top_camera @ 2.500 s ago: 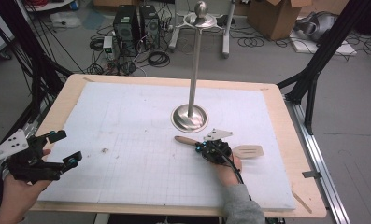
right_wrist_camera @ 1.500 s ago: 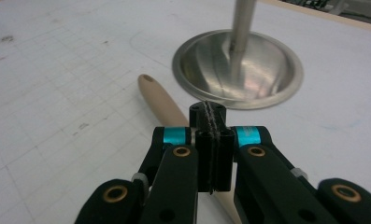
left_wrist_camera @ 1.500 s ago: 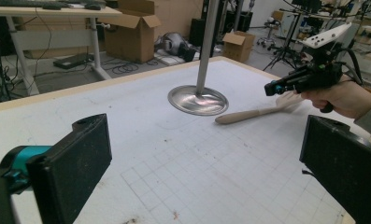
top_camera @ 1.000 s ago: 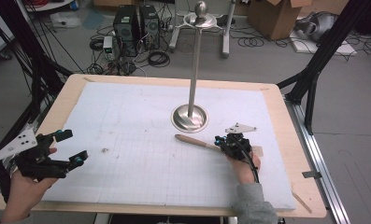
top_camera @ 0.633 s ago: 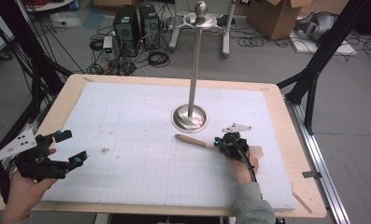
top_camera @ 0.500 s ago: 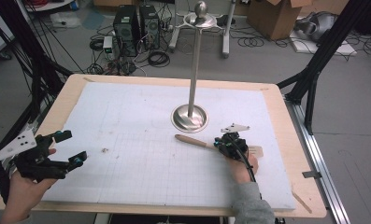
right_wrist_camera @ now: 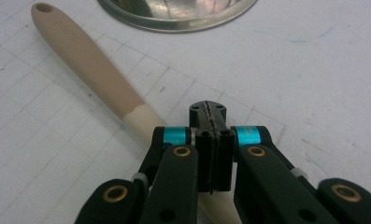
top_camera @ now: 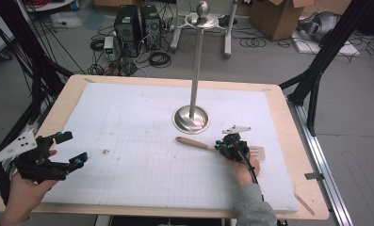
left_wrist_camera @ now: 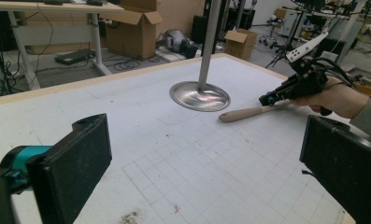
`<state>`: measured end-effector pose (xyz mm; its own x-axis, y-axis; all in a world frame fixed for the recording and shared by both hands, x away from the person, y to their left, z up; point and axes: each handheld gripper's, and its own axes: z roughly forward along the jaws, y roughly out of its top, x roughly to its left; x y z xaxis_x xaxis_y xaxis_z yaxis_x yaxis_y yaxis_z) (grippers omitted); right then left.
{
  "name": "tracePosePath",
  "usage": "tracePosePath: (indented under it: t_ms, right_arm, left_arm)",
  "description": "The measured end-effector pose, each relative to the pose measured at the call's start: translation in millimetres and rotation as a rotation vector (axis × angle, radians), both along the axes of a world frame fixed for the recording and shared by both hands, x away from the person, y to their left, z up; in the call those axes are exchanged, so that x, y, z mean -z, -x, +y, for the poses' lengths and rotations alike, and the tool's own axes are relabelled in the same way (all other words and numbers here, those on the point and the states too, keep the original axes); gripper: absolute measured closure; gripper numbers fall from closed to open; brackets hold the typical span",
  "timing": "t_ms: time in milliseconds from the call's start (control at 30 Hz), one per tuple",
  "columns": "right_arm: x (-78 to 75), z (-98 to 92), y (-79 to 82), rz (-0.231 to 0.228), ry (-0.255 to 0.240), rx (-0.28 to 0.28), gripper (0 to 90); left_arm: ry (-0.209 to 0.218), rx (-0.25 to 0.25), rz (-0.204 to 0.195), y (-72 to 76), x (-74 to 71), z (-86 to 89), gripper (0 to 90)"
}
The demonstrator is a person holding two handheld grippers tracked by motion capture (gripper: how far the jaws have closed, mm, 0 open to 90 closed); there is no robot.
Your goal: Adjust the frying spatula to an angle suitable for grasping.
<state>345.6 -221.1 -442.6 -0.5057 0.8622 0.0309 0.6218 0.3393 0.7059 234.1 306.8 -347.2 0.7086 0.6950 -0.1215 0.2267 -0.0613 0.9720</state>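
A wooden spatula (top_camera: pixel 194 142) lies flat on the white mat, its handle pointing left toward the stand's base and its slotted head (top_camera: pixel 257 152) by the person's right hand. My right gripper (top_camera: pixel 221 147) hovers low over the spatula's neck (right_wrist_camera: pixel 141 116). Its jaws are shut pad against pad, and the spatula passes under them, not between them. In the right gripper view the tip (right_wrist_camera: pixel 208 112) points at the mat just beside the handle (right_wrist_camera: pixel 87 60). My left gripper (top_camera: pixel 72 149) rests at the mat's near left, open and empty, with the mat showing between its jaws (left_wrist_camera: pixel 206 158).
A tall metal stand with a round dish base (top_camera: pixel 191 119) rises mid-table, just beyond the spatula. The white gridded mat (top_camera: pixel 128 122) covers a wooden tabletop (top_camera: pixel 288 141). Computers, cables and boxes sit on the floor behind.
The right gripper slid right along the spatula, then came back a little to the left, uncovering part of the head. The spatula has not shifted. The left gripper rose slightly early on, then stayed put.
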Motion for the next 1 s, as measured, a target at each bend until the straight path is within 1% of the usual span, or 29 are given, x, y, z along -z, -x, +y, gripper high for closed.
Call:
tracePosePath:
  t_ms: [167,300,533,600,767,1000]
  right_arm:
    - [-0.1,-1.1,1.6,0.007,0.0,0.002,90.0]
    - [1.3,-6.7,4.9,0.008,-0.026,0.001,90.0]
    - [2.4,-10.7,10.9,-0.003,-0.021,0.005,90.0]
    - [2.7,-12.2,12.2,-0.005,-0.029,0.005,90.0]
    - [2.6,-15.8,16.4,0.001,-0.037,0.012,90.0]
    - [2.3,-20.9,21.9,0.004,-0.035,0.014,90.0]
  left_arm:
    - [0.001,0.005,0.001,-1.4,0.1,-1.2,2.7]
    - [0.002,0.011,-0.001,-3.3,-0.1,-2.1,2.7]
    - [0.005,0.026,0.001,-8.5,-0.1,-6.8,2.6]
    - [0.002,0.031,0.002,-10.6,0.2,-8.7,2.7]
    - [0.0,0.044,0.006,-13.9,0.5,-12.6,2.7]
    - [0.007,0.058,0.002,-18.0,-0.6,-16.2,2.7]
